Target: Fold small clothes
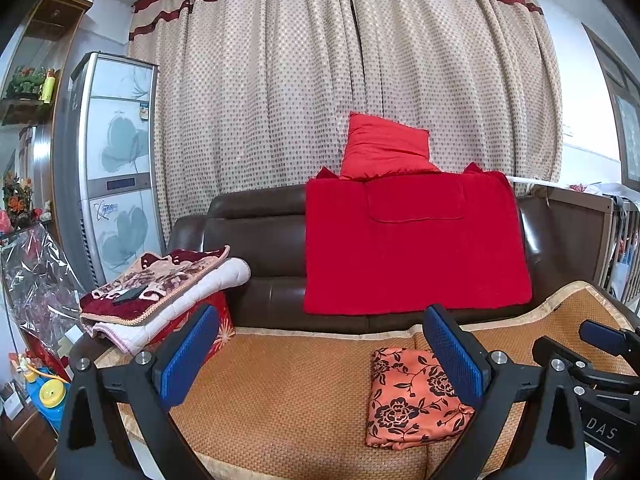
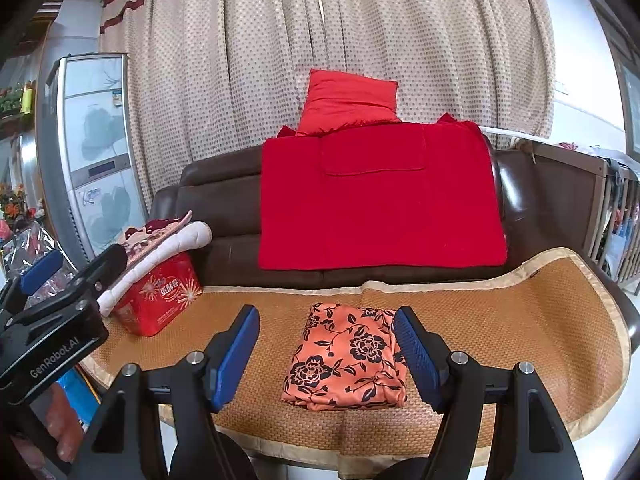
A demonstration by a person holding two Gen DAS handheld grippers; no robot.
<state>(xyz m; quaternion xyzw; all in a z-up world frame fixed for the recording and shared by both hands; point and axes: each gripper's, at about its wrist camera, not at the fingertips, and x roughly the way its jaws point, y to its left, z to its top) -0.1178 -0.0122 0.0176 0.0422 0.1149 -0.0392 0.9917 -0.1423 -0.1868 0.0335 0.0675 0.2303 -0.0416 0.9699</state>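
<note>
Your folded orange cloth with black flowers (image 2: 346, 358) lies at lower centre of the right wrist view, on the woven tan mat (image 2: 520, 312). Your right gripper (image 2: 326, 354) and left gripper (image 1: 320, 360) both stand wide open, holding nothing.

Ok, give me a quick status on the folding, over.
Left gripper and right gripper both open, holding nothing. Orange flowered cloth lies folded on the woven mat, untouched. Nothing in the way.

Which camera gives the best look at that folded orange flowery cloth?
The right wrist view: the folded orange cloth lies whole and centred between its fingers. In the left wrist view a blue finger pad hides the cloth's right edge.
</note>
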